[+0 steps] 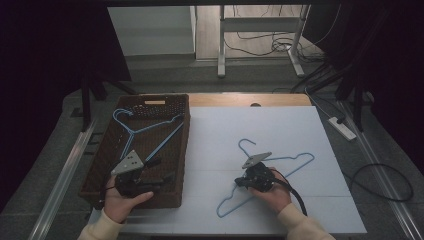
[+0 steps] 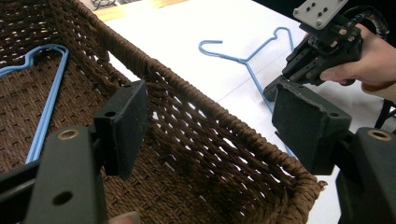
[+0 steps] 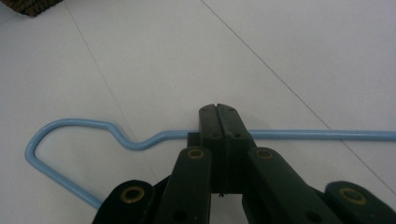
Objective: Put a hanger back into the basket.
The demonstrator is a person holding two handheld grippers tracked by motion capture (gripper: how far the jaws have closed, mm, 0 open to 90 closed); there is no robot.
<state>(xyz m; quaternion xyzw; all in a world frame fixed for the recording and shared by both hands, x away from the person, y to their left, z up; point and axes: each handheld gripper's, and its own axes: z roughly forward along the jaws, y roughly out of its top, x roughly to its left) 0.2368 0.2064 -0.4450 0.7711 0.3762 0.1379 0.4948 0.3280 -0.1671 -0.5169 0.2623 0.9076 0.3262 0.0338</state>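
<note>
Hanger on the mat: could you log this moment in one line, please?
right gripper shut on hanger | left gripper open over basket

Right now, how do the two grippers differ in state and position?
The left gripper is open over the wicker basket, holding nothing; the right gripper is shut on the blue hanger lying on the white table. Both are black, two-jawed and hand-held.
</note>
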